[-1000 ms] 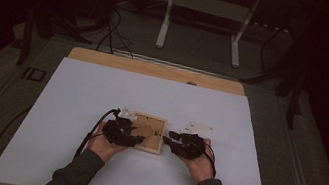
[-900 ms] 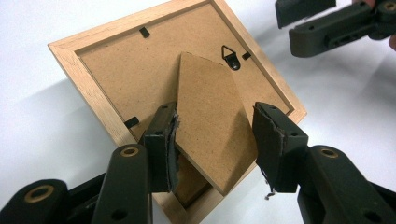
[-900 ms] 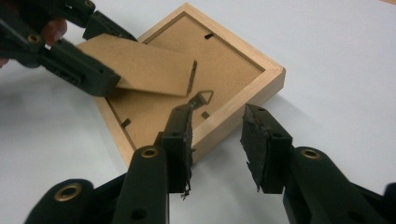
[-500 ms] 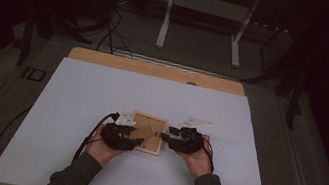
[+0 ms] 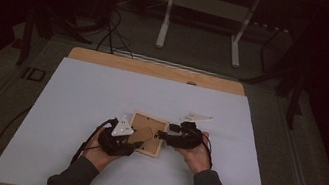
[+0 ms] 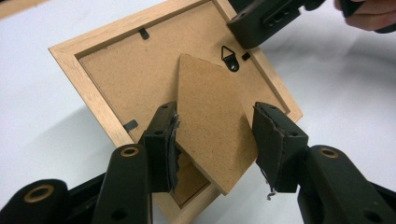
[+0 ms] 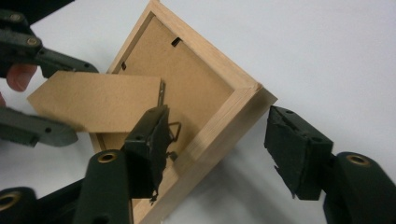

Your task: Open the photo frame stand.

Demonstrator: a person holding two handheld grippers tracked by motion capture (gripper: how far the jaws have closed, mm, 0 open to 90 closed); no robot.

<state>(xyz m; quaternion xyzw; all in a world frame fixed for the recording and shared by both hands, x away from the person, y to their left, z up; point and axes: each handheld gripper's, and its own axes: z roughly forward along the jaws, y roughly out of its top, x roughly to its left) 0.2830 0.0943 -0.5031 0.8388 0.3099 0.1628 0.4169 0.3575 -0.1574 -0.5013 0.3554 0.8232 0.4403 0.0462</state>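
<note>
1. A wooden picture frame (image 5: 146, 133) lies face down on the white table (image 5: 74, 103), between the two tools, so its brown backing board faces up.
2. The left tool (image 6: 215, 140) has its jaws apart on either side of the fold-out easel stand (image 6: 210, 126). The left pad sits close against the stand's edge and the right pad stands just off the other edge; a firm pinch cannot be confirmed.
3. In the left tool view the stand is tilted up off the backing board, and its pointed end aims away from the tool toward a small black triangular hanger (image 6: 229, 58).
4. Small black turn-clips (image 6: 130, 125) sit along the inner edge of the frame, one just left of the left tool's left jaw.
5. The right tool (image 7: 219, 149) has just been opening. Its jaws stand wide apart around one corner of the frame (image 7: 210, 121); the left pad is inside, over the backing board beside the hanger, and the right pad stands clear of the outer wood.
6. In the high view the left tool (image 5: 129, 142) is at the frame's near left corner and the right tool (image 5: 160, 135) at its right edge, each held in one hand.
7. No brand, label or writing can be read on the frame, the backing or the tools.
</note>
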